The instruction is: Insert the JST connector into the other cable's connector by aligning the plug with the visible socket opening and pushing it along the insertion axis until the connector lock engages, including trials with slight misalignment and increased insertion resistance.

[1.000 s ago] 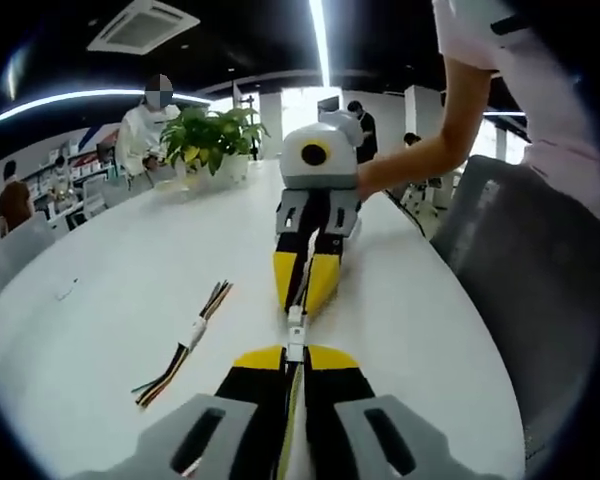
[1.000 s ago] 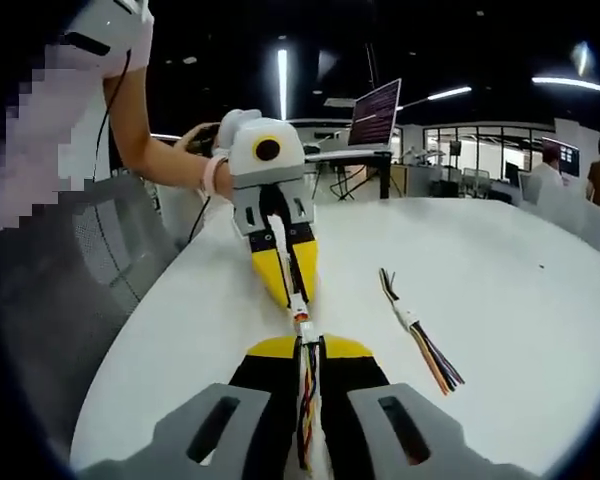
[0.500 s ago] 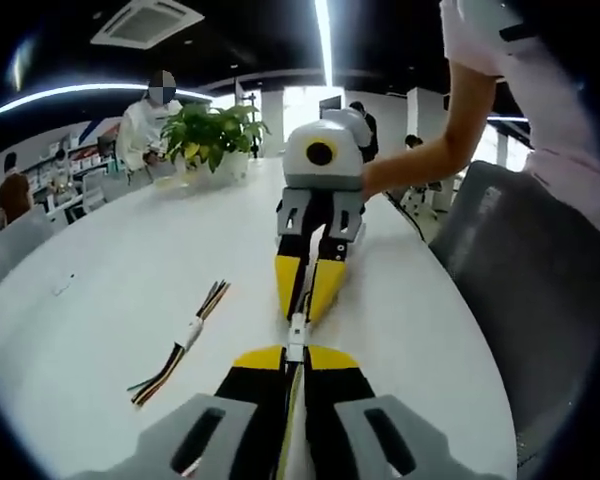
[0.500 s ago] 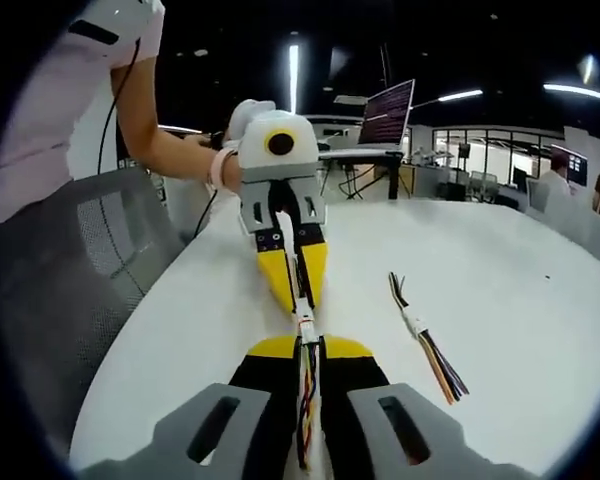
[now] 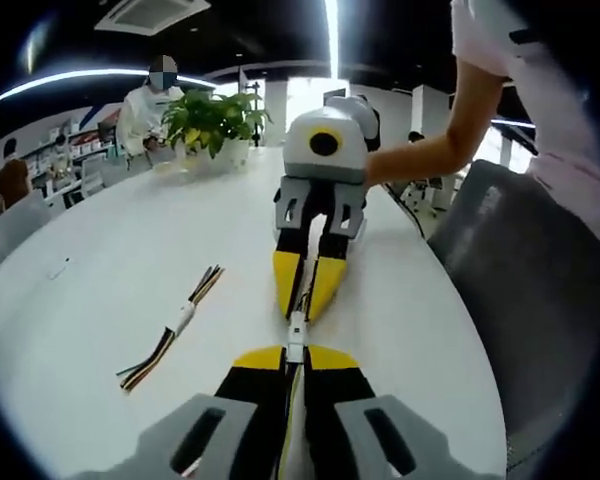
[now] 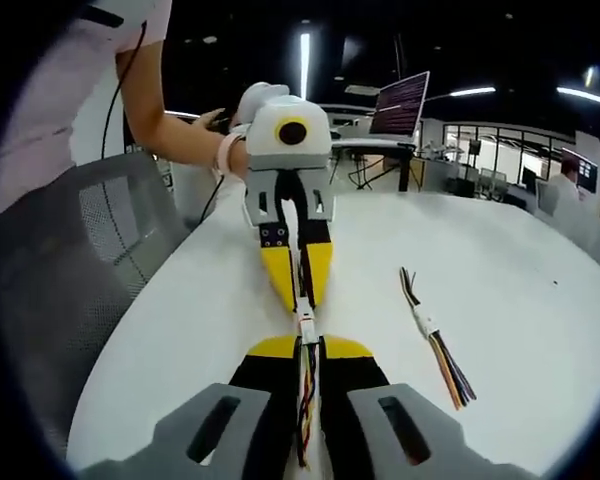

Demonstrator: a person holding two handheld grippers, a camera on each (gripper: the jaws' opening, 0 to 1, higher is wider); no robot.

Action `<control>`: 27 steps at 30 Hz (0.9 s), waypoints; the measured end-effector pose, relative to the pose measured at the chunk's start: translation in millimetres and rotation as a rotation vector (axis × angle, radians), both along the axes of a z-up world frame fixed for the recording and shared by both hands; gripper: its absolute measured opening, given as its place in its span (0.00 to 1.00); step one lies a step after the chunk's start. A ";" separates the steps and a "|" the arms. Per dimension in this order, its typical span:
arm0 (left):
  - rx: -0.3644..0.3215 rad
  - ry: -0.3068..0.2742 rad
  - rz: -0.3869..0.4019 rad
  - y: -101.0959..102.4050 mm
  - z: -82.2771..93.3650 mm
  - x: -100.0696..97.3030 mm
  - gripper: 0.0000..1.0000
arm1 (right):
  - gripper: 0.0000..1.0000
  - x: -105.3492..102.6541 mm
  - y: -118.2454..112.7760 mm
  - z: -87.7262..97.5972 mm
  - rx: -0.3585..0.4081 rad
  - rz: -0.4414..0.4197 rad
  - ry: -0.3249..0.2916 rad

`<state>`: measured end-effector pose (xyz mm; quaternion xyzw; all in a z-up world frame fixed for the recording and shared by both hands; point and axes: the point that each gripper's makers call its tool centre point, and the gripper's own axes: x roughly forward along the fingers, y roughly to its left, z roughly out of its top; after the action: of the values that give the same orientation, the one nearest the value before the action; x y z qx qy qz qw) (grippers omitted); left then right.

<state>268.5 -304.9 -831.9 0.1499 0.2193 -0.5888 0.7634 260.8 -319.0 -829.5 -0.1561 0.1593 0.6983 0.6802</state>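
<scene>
My left gripper (image 5: 292,352) and right gripper (image 6: 308,345) faced each other tip to tip above the white counter (image 5: 110,260), each with its jaws clamped together on its own cable. In the left gripper view, the white connector (image 5: 296,328) stood out just past my jaws, and straight beyond it came the yellow tips of the right gripper, so the two ends met nose to nose. In the right gripper view the connector (image 6: 306,326) sat the same way, between the two pairs of jaws. Its long axis ran along the line joining both grippers, so I judged the push had to go straight along that line. I could not tell whether the lock had caught. A spare cable (image 6: 432,335) lay aside on the counter, well apart.
</scene>
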 end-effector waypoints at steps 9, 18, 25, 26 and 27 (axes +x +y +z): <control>0.012 0.014 0.010 1.3 1.2 0.0 0.01 | 0.03 5.2 0.7 -5.0 -0.020 0.019 -0.018; 0.005 0.044 0.028 3.5 2.0 -1.4 0.01 | 0.03 3.9 3.3 -10.6 -0.042 0.033 -0.024; -0.004 0.046 0.028 3.8 4.3 -1.6 0.01 | 0.03 3.1 4.9 -11.0 -0.052 0.033 -0.024; -0.001 0.040 0.022 4.0 4.0 -1.9 0.00 | 0.03 3.1 4.8 -11.1 -0.053 0.033 -0.024; -0.002 0.039 0.021 3.7 4.1 -2.3 0.00 | 0.03 3.0 4.7 -11.7 -0.058 0.034 -0.026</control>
<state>266.2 -301.2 -827.8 0.1353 0.2354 -0.5836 0.7653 263.9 -314.2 -841.2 -0.1875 0.1677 0.7028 0.6654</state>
